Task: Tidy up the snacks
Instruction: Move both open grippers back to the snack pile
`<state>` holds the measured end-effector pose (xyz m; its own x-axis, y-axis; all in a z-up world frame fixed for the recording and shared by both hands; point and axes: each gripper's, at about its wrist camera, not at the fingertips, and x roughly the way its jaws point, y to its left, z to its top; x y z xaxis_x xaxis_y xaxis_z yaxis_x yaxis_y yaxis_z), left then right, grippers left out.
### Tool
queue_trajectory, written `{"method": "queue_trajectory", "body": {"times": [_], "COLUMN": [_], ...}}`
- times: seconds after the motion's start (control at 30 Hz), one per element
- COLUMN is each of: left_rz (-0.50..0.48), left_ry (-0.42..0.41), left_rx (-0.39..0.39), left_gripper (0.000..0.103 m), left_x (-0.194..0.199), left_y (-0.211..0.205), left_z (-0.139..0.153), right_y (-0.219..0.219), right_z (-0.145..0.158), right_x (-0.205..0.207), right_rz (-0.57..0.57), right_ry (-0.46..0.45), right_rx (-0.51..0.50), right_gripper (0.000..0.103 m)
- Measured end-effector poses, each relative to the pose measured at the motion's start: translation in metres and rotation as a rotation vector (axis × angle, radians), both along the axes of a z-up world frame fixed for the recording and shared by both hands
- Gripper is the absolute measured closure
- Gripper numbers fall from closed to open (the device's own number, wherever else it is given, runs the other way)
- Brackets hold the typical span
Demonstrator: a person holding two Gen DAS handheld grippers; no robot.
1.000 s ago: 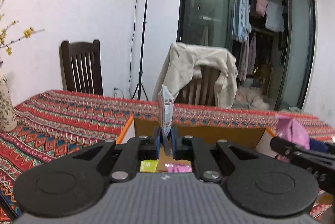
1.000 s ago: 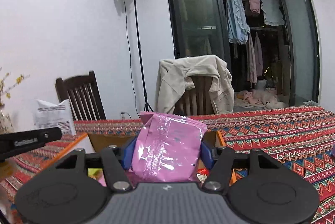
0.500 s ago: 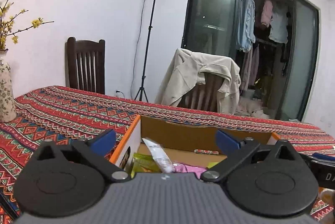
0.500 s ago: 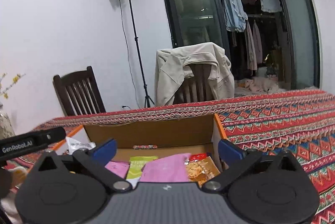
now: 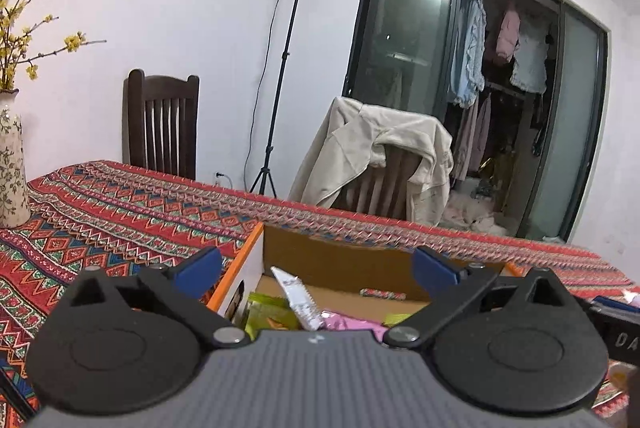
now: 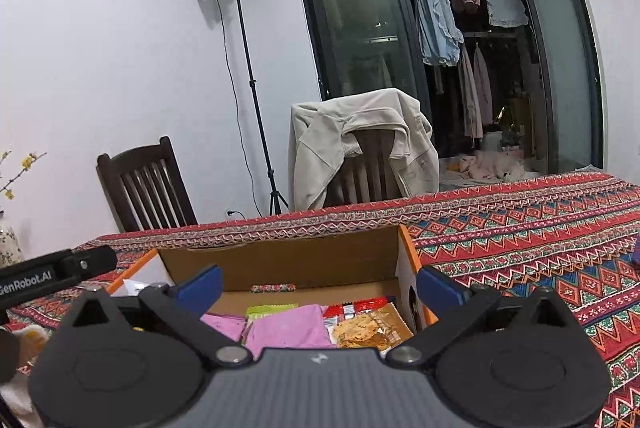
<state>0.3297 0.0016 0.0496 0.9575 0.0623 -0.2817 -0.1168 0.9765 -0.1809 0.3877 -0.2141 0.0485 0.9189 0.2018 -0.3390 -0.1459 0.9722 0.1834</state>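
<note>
Red woven cloth with zigzag bands covers the table (image 6: 520, 228), which fills the near ground in both views. On it sits an open cardboard box (image 6: 280, 256) with orange edges, holding the snacks: a pink packet (image 6: 288, 328), a green packet (image 6: 270, 310), a cracker packet (image 6: 366, 332) at the right side, a red-and-white wrapper (image 6: 360, 306) and a small patterned bar (image 6: 273, 287) against the far wall. In the left wrist view a white packet (image 5: 298, 298) leans up from the box's left part.

The left gripper (image 5: 316, 266) hangs over the near edge of the box with its blue-tipped jaws spread wide and nothing between them. The right gripper (image 6: 318, 282) does the same, jaws wide apart and empty, above the snacks.

Beyond the table a white wall rises. A dark wooden chair (image 6: 148, 188) stands at the far left, a studio lamp on a tripod (image 6: 240, 68) beside it, and a second chair draped with a cream jacket (image 6: 360, 148) further right. Behind that, dark-framed sliding glass doors (image 6: 360, 20) show hanging clothes (image 6: 436, 12). A patterned vase (image 5: 12, 168) with yellow-flowered twigs stands on the table's left.
</note>
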Motion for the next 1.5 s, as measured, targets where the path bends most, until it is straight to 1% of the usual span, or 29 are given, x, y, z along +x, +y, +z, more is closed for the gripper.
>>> {"method": "queue_trajectory", "body": {"times": [0.07, 0.13, 0.2, 0.33, 0.5, 0.63, 0.8, 1.07, 1.2, 1.37, 1.5], "left_rz": [0.0, -0.018, -0.028, -0.042, -0.058, -0.066, -0.063, -0.053, -0.026, 0.007, 0.015], "left_ry": [-0.019, -0.042, -0.057, -0.096, -0.095, -0.068, -0.013, 0.08, 0.104, 0.125, 0.136], "left_rx": [-0.011, -0.047, -0.065, -0.033, -0.005, 0.019, 0.036, 0.067, 0.092, 0.067, 0.062], "left_gripper": [0.0, 0.0, 0.0, 0.0, 0.0, 0.0, 0.0, 0.0, 0.0, 0.0, 0.0], "left_x": [-0.009, -0.02, -0.03, -0.054, -0.079, -0.096, -0.116, -0.144, -0.157, -0.162, -0.159], "left_y": [-0.001, 0.002, 0.003, 0.003, 0.007, 0.013, 0.026, 0.053, 0.067, 0.083, 0.085], "left_z": [0.01, 0.022, 0.033, 0.048, 0.05, 0.04, 0.019, -0.022, -0.038, -0.051, -0.058], "right_y": [0.002, 0.002, 0.0, -0.004, -0.009, -0.009, -0.008, -0.009, -0.004, 0.0, 0.009], "right_z": [0.007, 0.015, 0.024, 0.043, 0.05, 0.044, 0.029, -0.01, -0.024, -0.033, -0.036], "right_x": [-0.007, -0.015, -0.024, -0.045, -0.073, -0.097, -0.122, -0.152, -0.16, -0.161, -0.159], "right_rz": [-0.003, -0.004, -0.001, 0.006, 0.016, 0.034, 0.049, 0.051, 0.059, 0.068, 0.079], "right_ry": [-0.019, -0.036, -0.048, -0.075, -0.077, -0.071, -0.035, 0.079, 0.124, 0.163, 0.178], "right_rx": [-0.013, -0.026, -0.017, -0.015, -0.031, -0.062, -0.084, -0.12, -0.145, -0.141, -0.155], "right_gripper": [0.0, 0.0, 0.0, 0.0, 0.0, 0.0, 0.0, 0.0, 0.0, 0.0, 0.0]}}
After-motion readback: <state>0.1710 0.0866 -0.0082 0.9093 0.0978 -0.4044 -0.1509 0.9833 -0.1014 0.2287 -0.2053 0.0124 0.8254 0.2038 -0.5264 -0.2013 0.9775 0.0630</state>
